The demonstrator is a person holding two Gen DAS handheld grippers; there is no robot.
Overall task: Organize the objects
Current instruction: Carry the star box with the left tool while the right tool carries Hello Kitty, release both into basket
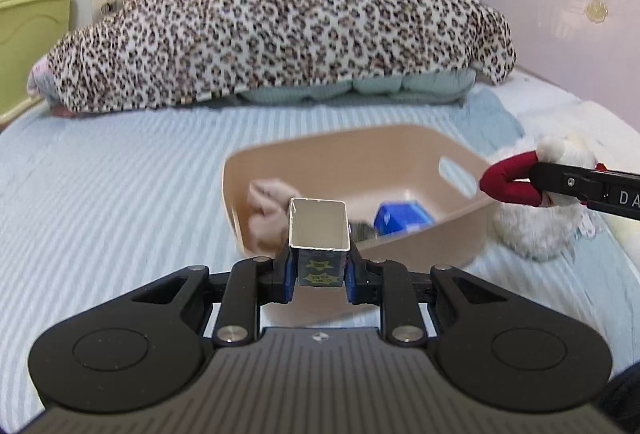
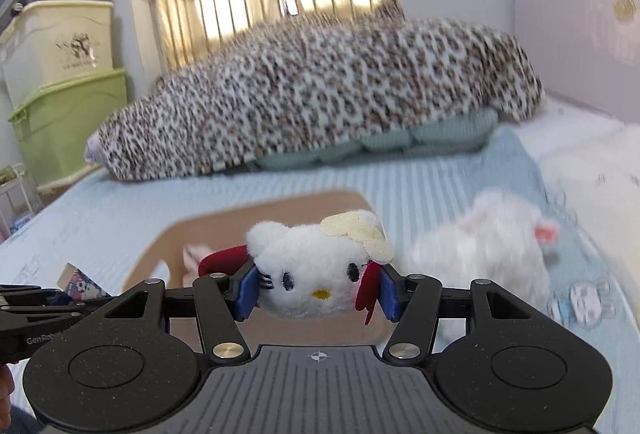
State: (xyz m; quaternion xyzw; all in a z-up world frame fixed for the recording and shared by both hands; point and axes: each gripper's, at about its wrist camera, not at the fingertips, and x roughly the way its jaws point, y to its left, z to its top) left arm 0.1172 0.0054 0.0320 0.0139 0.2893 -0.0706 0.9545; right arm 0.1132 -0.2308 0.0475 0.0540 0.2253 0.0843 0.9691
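My left gripper (image 1: 319,276) is shut on a small open-ended carton (image 1: 319,234), held upright above the near rim of a beige plastic basket (image 1: 448,149) on the bed. Inside the basket lie a pink cloth lump (image 1: 266,209) and a blue box (image 1: 402,220). My right gripper (image 2: 318,294) is shut on a white cat plush toy (image 2: 312,274) with a cream bow and red limbs, held over the basket (image 2: 224,222). In the left wrist view the right gripper (image 1: 532,179) reaches in from the right with the toy's red limb (image 1: 502,181).
A second white plush animal (image 2: 492,246) lies on the striped blue sheet (image 1: 120,193) right of the basket. A leopard-print blanket (image 1: 280,33) is heaped at the far end before a railed bed end. Green and cream storage bins (image 2: 68,113) stand at left.
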